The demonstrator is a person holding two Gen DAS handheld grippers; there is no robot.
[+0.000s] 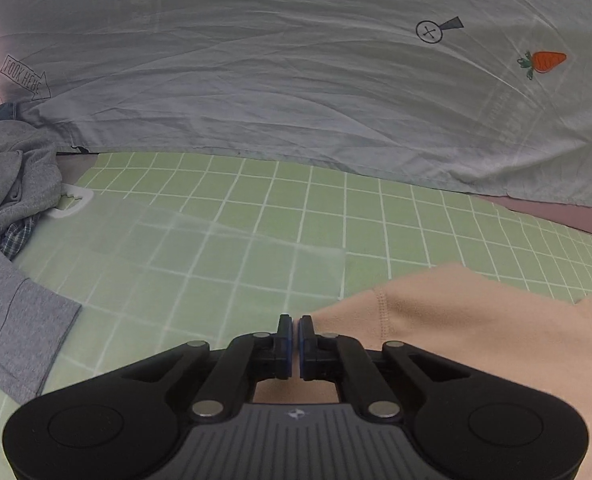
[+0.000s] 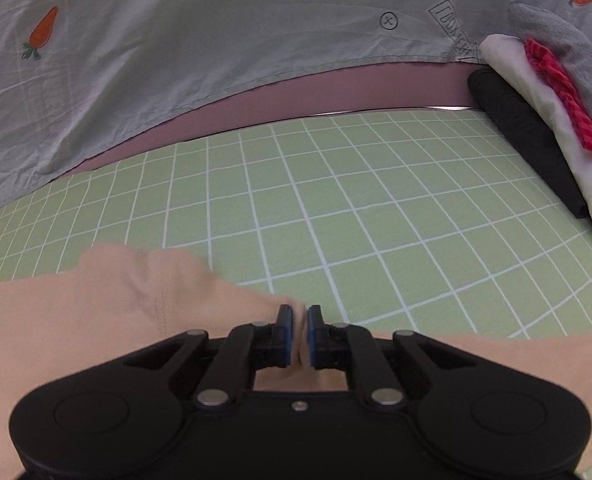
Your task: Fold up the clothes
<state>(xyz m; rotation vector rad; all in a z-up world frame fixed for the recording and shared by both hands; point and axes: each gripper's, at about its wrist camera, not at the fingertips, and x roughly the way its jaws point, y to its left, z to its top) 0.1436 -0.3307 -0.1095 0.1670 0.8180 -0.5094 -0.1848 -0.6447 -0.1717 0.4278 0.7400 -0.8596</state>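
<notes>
No box, basket or bag shows in either view, so nothing sits inside anything. The left tongs point(image 1: 296, 326) are pressed nearly shut, with only a thin dark line between the blue pads point(image 1: 285, 344). The peach cloth point(image 1: 456, 320) lies under them and spreads toward 3 o'clock, and its edge meets the tips, but I cannot tell if the pads pinch it. The right tongs point(image 2: 300, 318) are narrow too, and here a fold of the peach cloth point(image 2: 96, 308) is squeezed between the blue pads point(image 2: 286, 332). From the right tongs the peach cloth runs off toward 9 o'clock, and some also shows at 3 o'clock. It all lies on a green sheet with white squares point(image 1: 256, 216). In the left view, a pale see-through sheet with a handle hole point(image 1: 176, 248) lies flat on the green at about 10 o'clock. Past it, at 9 o'clock, a messy heap of grey clothes point(image 1: 12, 168) sits with a bit of checked cloth poking out, and a flat grey piece point(image 1: 16, 320) lies nearer. At 12 o'clock hangs a light blue-grey cloth with carrots point(image 1: 296, 88) on it. In the right view, at 2 o'clock, a neat stack of folded clothes point(image 2: 536, 120) rests on the green sheet: black, white, red and grey.
</notes>
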